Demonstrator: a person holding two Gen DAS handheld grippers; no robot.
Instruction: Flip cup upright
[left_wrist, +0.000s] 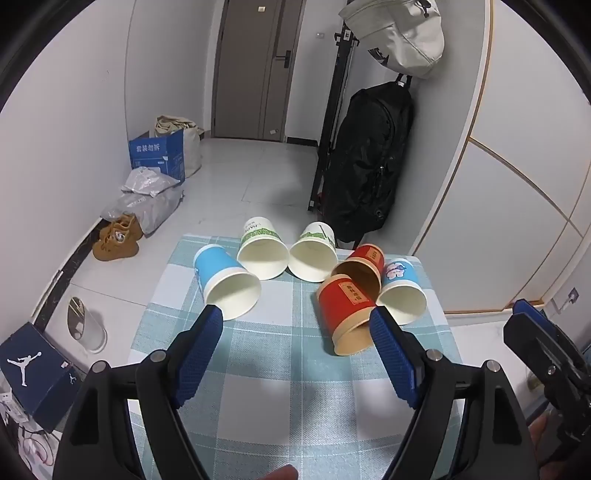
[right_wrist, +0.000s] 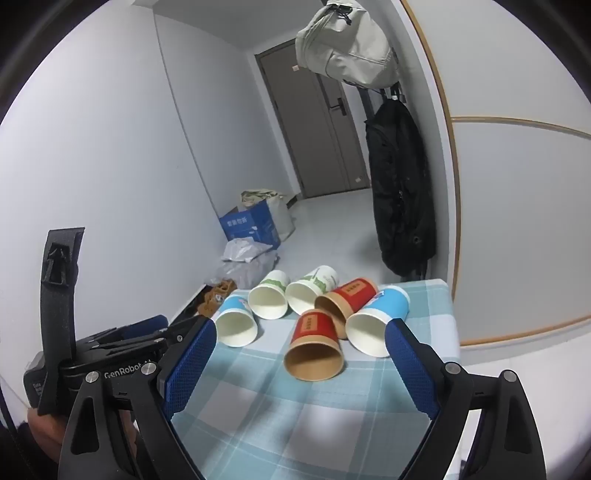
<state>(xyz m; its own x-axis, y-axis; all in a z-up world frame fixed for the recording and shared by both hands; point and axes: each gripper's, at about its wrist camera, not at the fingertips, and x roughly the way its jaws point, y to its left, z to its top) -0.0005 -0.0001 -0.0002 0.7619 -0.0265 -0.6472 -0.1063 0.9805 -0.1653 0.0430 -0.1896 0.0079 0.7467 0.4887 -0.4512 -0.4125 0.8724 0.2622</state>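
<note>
Left wrist view: the left hand-held gripper hangs above the near part of the bench with its jaws wide and nothing between them. Six paper cups lie on their sides ahead of it, mouths toward the camera. The near red cup lies just inside the right fingertip; the blue cup lies just past the left fingertip. Behind them lie two green-printed cups, a second red cup and a light blue cup, the last three touching. No cup is upright, so this looks like the approach before a first grasp.

Right wrist view: the right hand-held gripper is also spread wide and empty, with the near red cup lying ahead, between its fingertips. Next it should probably close across that cup's wall and swing the mouth upward. The second red cup presses against it and may roll.
</note>
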